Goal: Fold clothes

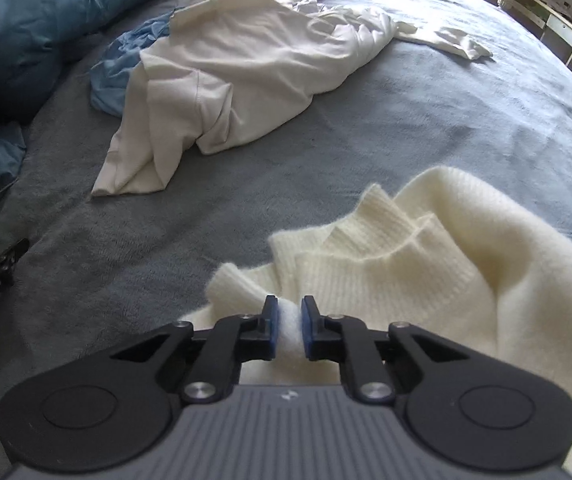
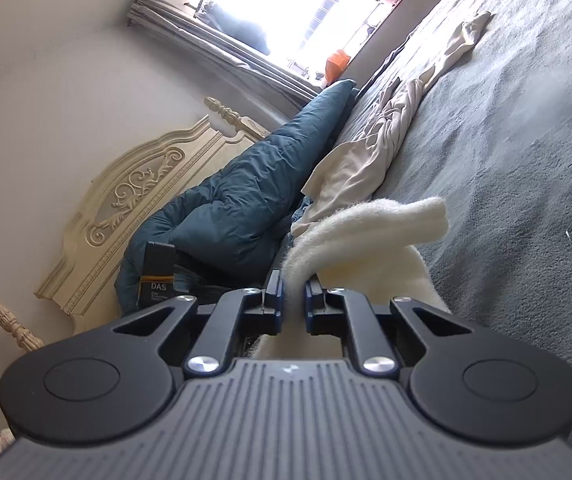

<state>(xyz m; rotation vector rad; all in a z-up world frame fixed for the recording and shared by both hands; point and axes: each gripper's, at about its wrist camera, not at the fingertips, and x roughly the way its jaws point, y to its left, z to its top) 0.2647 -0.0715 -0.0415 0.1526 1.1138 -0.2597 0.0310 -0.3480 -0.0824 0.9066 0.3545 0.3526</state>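
While the cream sweater (image 1: pixel 425 264) lies on the grey bed (image 1: pixel 425 120) toward its near edge, the left gripper (image 1: pixel 287 320) pinches a fold of its knit and the right gripper (image 2: pixel 293 292) pinches another part. A white garment (image 1: pixel 226 80) lies crumpled farther across the bed, by the blue duvet (image 1: pixel 26 12).

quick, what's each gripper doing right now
Left gripper: shut on the cream sweater.
Right gripper: shut on the cream sweater too.
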